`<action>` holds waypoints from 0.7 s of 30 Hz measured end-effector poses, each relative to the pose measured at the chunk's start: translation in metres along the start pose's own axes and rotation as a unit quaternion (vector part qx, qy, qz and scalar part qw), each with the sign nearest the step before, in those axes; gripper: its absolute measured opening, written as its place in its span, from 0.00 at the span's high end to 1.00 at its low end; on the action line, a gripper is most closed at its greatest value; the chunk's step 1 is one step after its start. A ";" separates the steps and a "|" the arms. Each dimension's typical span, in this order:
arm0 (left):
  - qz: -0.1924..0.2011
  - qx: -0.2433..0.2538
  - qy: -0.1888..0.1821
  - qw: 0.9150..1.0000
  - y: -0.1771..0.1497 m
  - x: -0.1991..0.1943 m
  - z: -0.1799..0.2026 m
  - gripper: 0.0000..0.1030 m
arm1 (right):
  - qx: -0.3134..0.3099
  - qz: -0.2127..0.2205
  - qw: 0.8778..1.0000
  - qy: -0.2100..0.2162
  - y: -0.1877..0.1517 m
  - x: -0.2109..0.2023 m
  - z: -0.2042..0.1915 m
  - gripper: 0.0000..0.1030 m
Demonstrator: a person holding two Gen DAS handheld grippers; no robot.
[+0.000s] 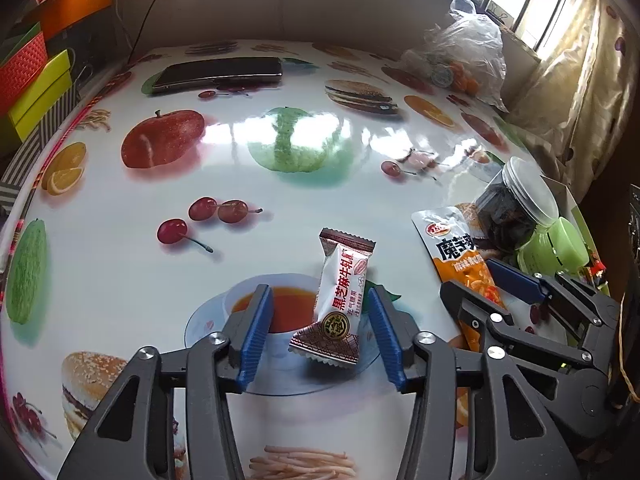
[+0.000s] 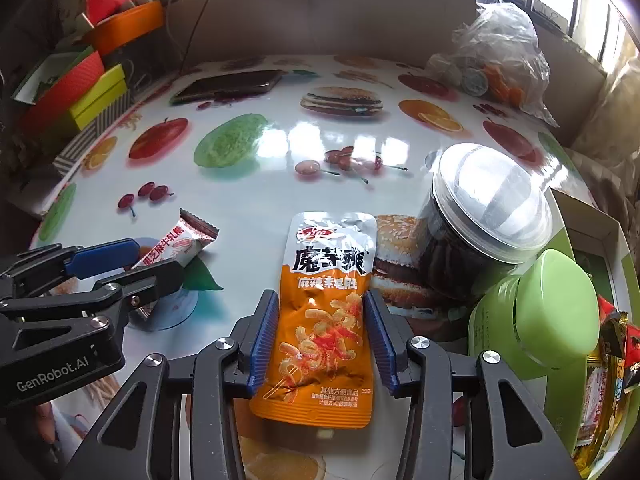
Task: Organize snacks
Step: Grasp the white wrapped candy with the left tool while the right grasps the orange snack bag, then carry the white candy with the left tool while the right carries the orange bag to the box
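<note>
A white and brown wrapped candy (image 1: 340, 300) lies on the fruit-print table (image 1: 280, 208) between the fingers of my left gripper (image 1: 316, 316). It leans close to the right pad, with a clear gap to the left pad, so the gripper is open. In the right wrist view an orange and silver snack packet (image 2: 326, 312) lies lengthwise between the blue pads of my right gripper (image 2: 322, 332), and both pads touch its long edges. The left gripper (image 2: 132, 268) and the candy (image 2: 180, 244) also show there at the left.
A clear jar of dark snacks (image 2: 476, 236) and a green lidded tub (image 2: 536, 320) stand just right of the packet, by a box of wrapped snacks (image 2: 600, 380). A phone (image 1: 220, 72) and a plastic bag (image 1: 464, 56) lie at the far side. Coloured boxes (image 1: 36, 76) are stacked at left.
</note>
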State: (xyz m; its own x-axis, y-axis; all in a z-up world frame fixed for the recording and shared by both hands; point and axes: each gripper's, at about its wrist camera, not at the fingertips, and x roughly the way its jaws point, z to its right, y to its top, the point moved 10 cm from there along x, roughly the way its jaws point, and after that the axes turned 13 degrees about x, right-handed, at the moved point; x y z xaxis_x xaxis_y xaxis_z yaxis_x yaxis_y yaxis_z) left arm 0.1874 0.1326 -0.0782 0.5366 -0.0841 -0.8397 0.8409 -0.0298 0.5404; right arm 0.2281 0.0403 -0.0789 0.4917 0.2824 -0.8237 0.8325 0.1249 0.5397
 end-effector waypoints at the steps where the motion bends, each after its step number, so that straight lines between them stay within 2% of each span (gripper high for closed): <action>1: 0.001 -0.002 -0.002 1.000 0.000 0.000 0.000 0.68 | 0.000 0.001 1.000 0.001 -0.001 0.000 0.000 0.60; 2: 0.001 -0.004 -0.005 1.000 0.000 0.000 0.000 0.73 | 0.000 0.001 1.000 0.002 -0.001 -0.001 -0.001 0.60; 15: 0.009 -0.009 0.000 1.000 0.000 -0.007 0.000 0.75 | 0.003 0.003 1.000 0.015 -0.004 -0.005 -0.006 0.60; 16: 0.009 -0.009 0.001 1.000 0.000 -0.008 0.000 0.75 | 0.002 0.007 1.000 0.014 -0.003 -0.006 -0.006 0.71; 19: 0.010 -0.006 0.000 1.000 0.000 -0.011 0.003 0.75 | 0.002 0.021 1.000 0.018 0.004 -0.015 -0.008 0.81; 20: 0.010 -0.006 0.000 1.000 -0.001 -0.011 0.004 0.75 | -0.003 0.018 1.000 0.014 0.004 -0.015 -0.007 0.89; 21: 0.009 -0.007 0.001 1.000 -0.001 -0.010 0.003 0.75 | -0.001 0.013 1.000 0.018 0.004 -0.013 -0.007 0.89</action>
State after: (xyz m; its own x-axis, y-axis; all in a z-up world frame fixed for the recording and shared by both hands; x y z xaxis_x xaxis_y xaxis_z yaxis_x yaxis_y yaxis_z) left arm 0.1810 0.1305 -0.0700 0.5518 -0.0828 -0.8299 0.8320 -0.0139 0.5546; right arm 0.2232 0.0435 -0.0652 0.5033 0.3195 -0.8029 0.8192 0.1193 0.5610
